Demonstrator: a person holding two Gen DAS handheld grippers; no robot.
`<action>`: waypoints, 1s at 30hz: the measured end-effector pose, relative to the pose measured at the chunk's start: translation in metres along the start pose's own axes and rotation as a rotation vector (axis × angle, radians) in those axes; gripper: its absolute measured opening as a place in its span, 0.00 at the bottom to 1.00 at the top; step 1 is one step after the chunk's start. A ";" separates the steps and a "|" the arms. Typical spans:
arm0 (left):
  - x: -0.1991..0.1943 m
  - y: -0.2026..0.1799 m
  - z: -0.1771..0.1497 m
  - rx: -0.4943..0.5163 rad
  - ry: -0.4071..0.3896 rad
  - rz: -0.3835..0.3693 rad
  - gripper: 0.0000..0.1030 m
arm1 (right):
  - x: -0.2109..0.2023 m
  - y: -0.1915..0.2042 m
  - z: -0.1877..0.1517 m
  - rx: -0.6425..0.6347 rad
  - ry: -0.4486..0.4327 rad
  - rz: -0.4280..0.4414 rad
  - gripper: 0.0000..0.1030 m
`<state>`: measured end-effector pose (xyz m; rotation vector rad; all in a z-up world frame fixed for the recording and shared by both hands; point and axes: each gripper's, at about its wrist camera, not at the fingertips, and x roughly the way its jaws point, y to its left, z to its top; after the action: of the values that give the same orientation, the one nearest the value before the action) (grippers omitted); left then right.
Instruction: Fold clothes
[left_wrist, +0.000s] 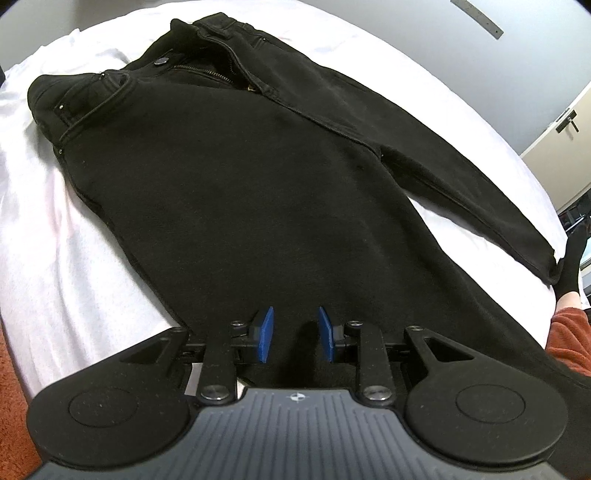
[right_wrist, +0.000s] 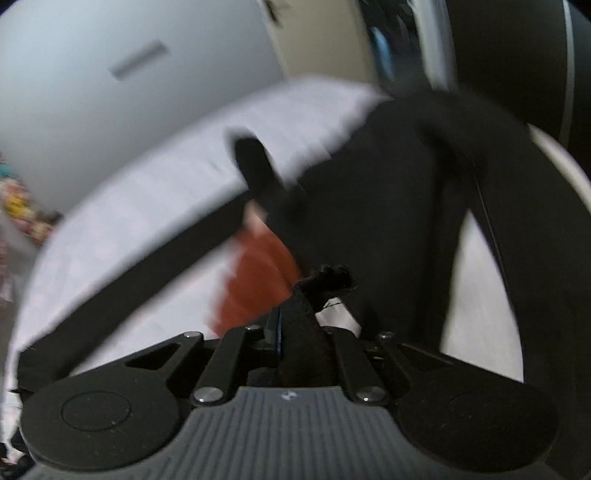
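Observation:
Black jeans (left_wrist: 236, 177) lie spread on a white bed sheet (left_wrist: 55, 229), waistband and open zipper at the far end, one leg running out to the right. My left gripper (left_wrist: 296, 338) hovers low over the near leg, its blue pads (left_wrist: 266, 332) apart and empty. In the blurred right wrist view, my right gripper (right_wrist: 301, 321) is shut on a bunched, frayed edge of the black jeans (right_wrist: 406, 206), which hang in a lifted fold above the sheet (right_wrist: 147, 206).
An orange-red blanket or garment (left_wrist: 570, 339) lies at the bed's right edge, beside a person's foot in a black sock (left_wrist: 572, 262). A cream cabinet door (left_wrist: 557, 125) stands at the right. A grey wall (right_wrist: 92, 66) rises behind the bed.

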<state>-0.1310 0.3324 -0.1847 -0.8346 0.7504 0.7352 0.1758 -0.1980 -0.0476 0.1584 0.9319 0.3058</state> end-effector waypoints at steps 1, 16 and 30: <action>0.000 0.000 0.000 -0.001 0.000 0.001 0.31 | 0.010 -0.006 -0.004 0.002 0.025 -0.020 0.09; -0.020 0.007 0.002 -0.055 -0.061 0.041 0.31 | -0.017 0.017 0.002 -0.134 -0.077 -0.143 0.24; -0.047 0.028 0.041 -0.121 -0.186 0.139 0.40 | 0.001 0.118 -0.021 -0.378 -0.093 0.026 0.32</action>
<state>-0.1666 0.3671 -0.1383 -0.8156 0.6053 0.9770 0.1372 -0.0863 -0.0294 -0.1616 0.7661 0.4887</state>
